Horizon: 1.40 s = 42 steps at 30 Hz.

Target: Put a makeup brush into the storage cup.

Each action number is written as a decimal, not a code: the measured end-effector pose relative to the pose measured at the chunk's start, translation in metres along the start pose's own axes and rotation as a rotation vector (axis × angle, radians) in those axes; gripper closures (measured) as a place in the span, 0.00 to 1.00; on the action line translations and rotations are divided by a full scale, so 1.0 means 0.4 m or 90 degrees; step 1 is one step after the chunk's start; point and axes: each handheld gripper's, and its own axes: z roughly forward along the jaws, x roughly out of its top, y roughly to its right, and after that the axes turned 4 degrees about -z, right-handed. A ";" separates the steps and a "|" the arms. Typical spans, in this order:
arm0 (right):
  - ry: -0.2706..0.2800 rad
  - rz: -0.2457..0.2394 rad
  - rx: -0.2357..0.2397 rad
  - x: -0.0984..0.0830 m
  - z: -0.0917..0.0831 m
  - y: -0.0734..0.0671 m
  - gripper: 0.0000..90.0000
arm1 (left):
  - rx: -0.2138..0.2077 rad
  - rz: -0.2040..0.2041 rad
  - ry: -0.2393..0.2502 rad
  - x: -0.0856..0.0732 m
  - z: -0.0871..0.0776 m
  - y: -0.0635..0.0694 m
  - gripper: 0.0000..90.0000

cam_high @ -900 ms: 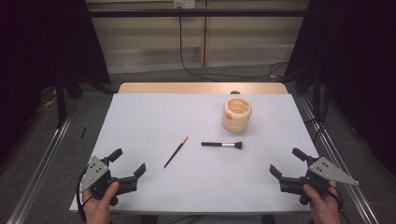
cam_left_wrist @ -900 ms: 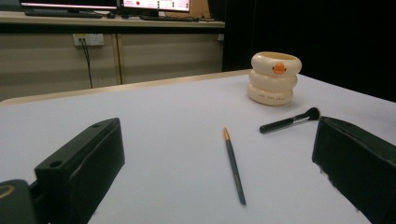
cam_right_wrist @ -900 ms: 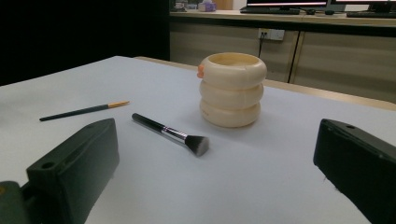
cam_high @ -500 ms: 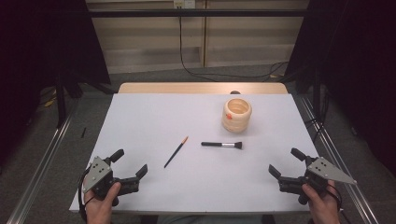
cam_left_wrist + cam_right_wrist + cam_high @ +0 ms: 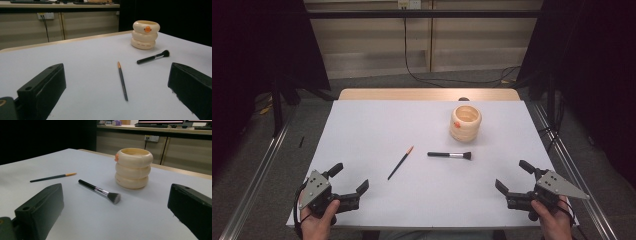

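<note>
Item: left tool (image 5: 346, 182), held in a hand at the near left corner of the counter (image 5: 377, 120). Jaws are spread wide, released, with nothing between them; in the left gripper view they frame the bare white surface.

Item: right tool (image 5: 515, 176), held in a hand at the near right corner. Jaws are likewise spread wide and released, nothing gripped.

Item: thin pencil-like brush (image 5: 400, 162), dark shaft with an orange tip. It is laid flat near the counter's middle, slanted, the orange end pointing far and to the right. No writing can be read on the shaft.

Item: makeup brush (image 5: 449, 155), black handle, silver ferrule, dark bristles. It is laid flat just right of the thin brush and apart from it, bristles to the right, handle to the left.

Item: cream holder (image 5: 465, 122), shaped as three stacked rings, open at the top, standing upright beyond the makeup brush toward the far right. An orange beak-like knob is seen on the top ring in the left gripper view (image 5: 147, 29). A line of small lettering is printed on the bottom ring; it is too small to be read.
</note>
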 end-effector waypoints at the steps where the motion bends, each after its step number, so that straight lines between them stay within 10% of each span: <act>1: -0.001 -0.001 -0.001 0.000 0.000 0.001 0.00 | 0.000 0.001 0.000 0.001 0.004 0.001 0.02; 42: -0.002 0.015 -0.004 -0.003 0.001 0.007 0.00 | -0.052 0.029 0.035 0.155 0.175 0.014 0.02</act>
